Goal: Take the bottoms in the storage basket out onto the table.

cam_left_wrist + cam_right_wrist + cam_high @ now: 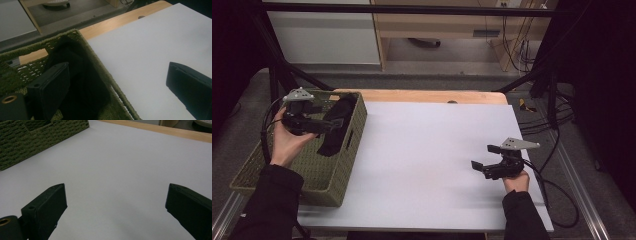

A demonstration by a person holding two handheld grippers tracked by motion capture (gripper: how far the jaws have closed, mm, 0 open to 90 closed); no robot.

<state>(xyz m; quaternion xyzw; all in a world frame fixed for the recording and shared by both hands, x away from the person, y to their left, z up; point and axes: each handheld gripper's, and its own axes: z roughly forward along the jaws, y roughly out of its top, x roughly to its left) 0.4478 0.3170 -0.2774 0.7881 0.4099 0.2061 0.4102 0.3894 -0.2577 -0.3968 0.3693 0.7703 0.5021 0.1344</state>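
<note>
Right gripper [482, 157] fingers released; left gripper [333, 123] released over basket [343, 165], dark cloth [336, 125] probably; no writing legible.

a dark black cloth [335, 125] lies crumpled inside the green woven basket [339, 172], draped against its wall.

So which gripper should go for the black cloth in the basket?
Left. The left gripper is open over the basket, right beside the black cloth. The right gripper hovers open far across the white mat.

Dim room: grey floor [432, 67], wooden cabinet [437, 22] behind the table [422, 96].
</note>
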